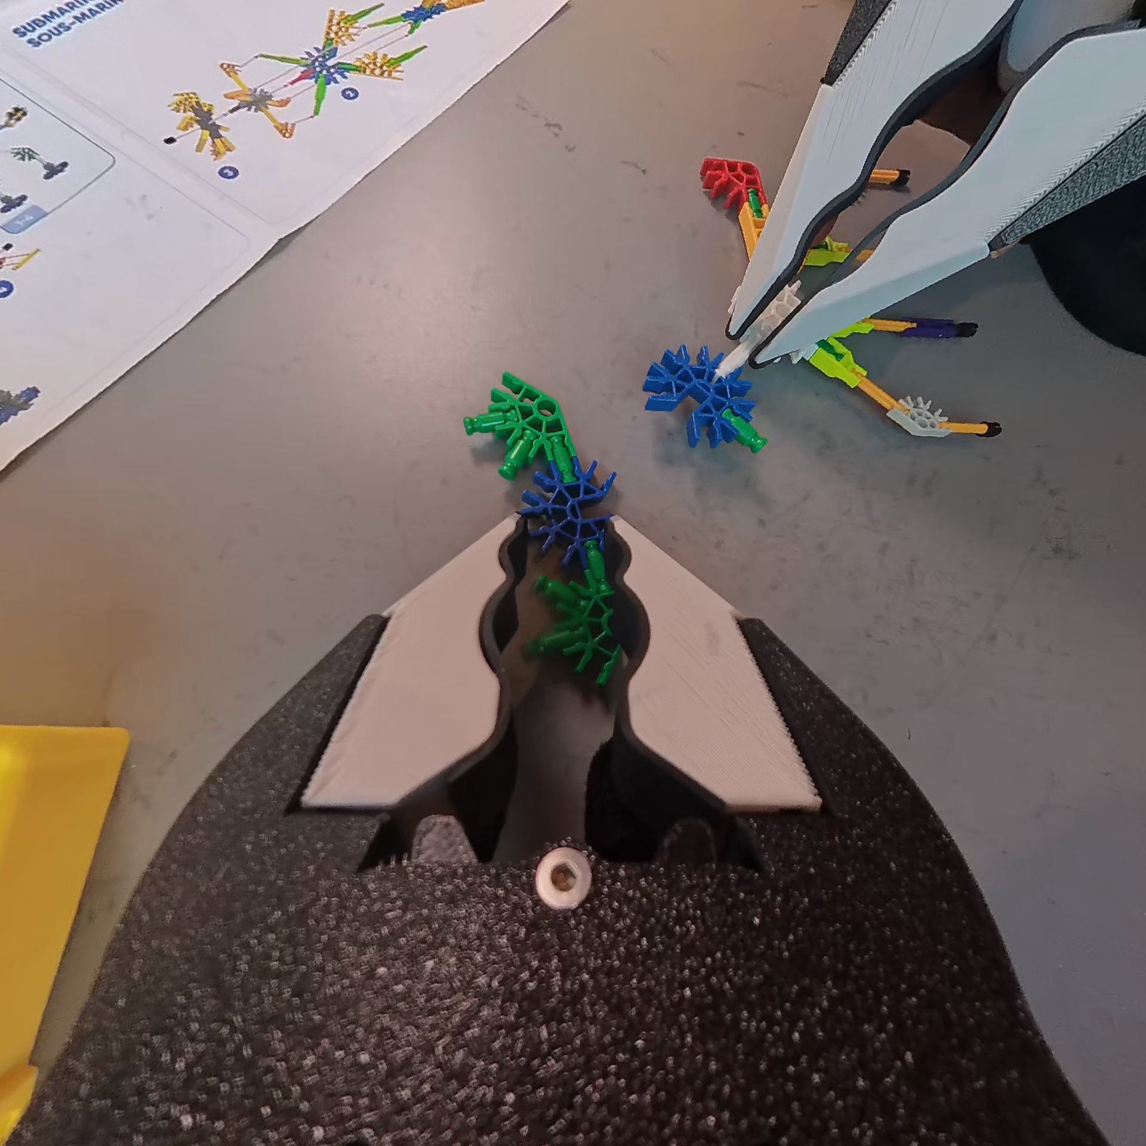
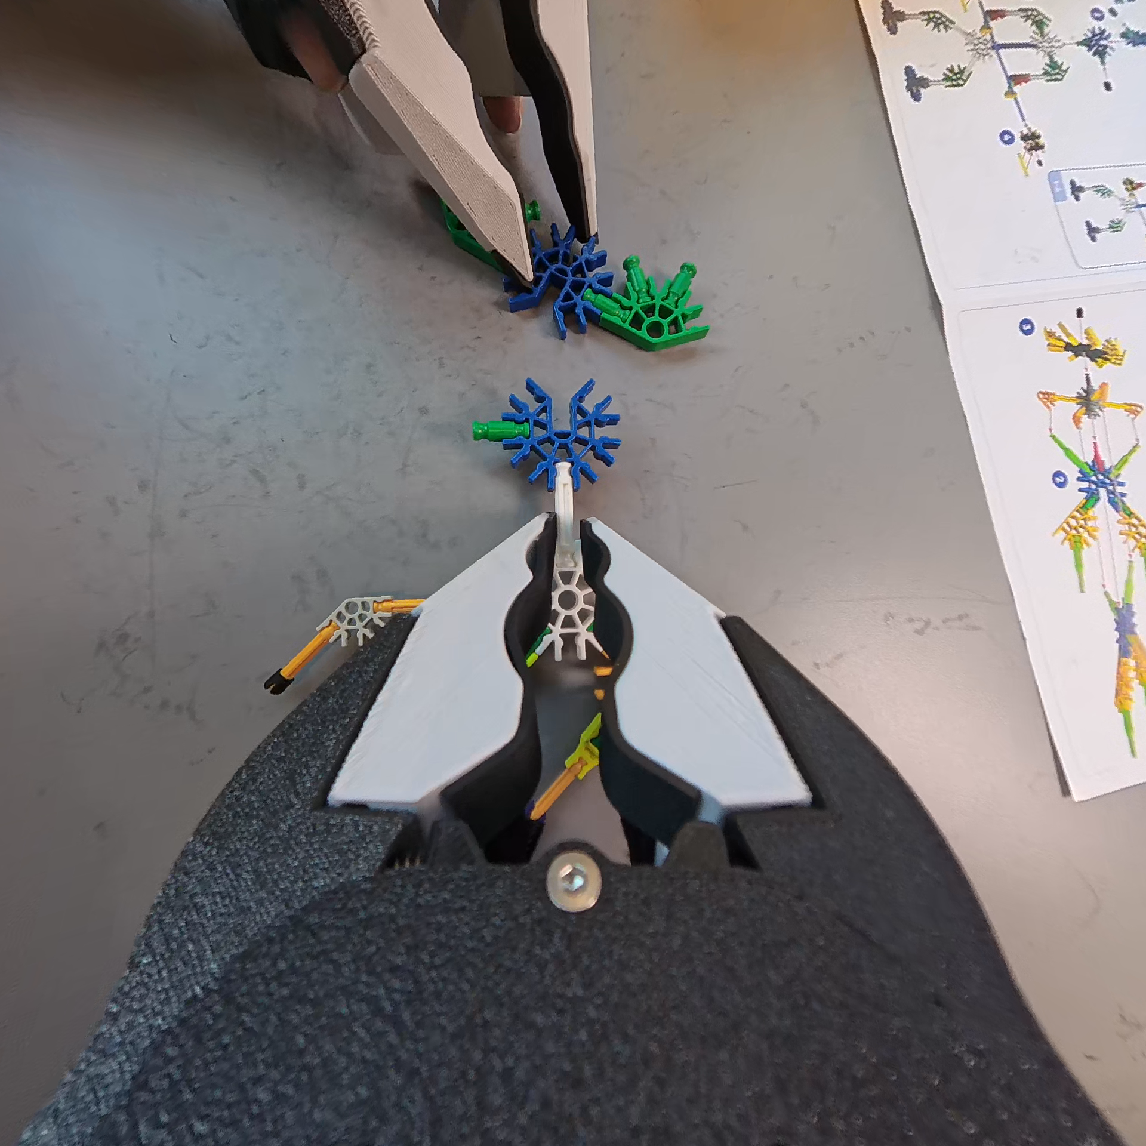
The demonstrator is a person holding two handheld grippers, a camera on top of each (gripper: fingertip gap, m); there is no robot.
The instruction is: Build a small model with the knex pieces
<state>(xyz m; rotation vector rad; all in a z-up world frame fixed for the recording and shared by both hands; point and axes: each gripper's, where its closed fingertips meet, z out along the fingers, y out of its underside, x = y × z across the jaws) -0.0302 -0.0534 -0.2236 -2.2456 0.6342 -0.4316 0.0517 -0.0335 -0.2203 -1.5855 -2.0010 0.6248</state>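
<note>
Closest to the left wrist camera, the left hand-held gripper (image 1: 567,527) has its two grey fingers clamped on a chain of green and blue toy pieces (image 1: 567,505), gripping the blue snowflake-shaped connector in the middle. One green fan-shaped piece lies between the fingers, the other sticks out towards 11 o'clock, flat on the grey bench (image 1: 384,347).

At 1 o'clock in that view, the right hand-held gripper (image 1: 747,347) is closed on a white rod (image 2: 564,502). The rod's tip touches a slot of a separate blue connector (image 2: 561,434), which lies on the bench with a short green rod (image 2: 499,430) plugged into its side. Behind the white rod, inside the right fingers, sits a white connector (image 2: 568,611) joined to yellow and lime rods.

A printed instruction sheet (image 1: 204,142) lies at 10 o'clock from the left hand-held gripper. A yellow box (image 1: 56,868) sits at 8 o'clock.
</note>
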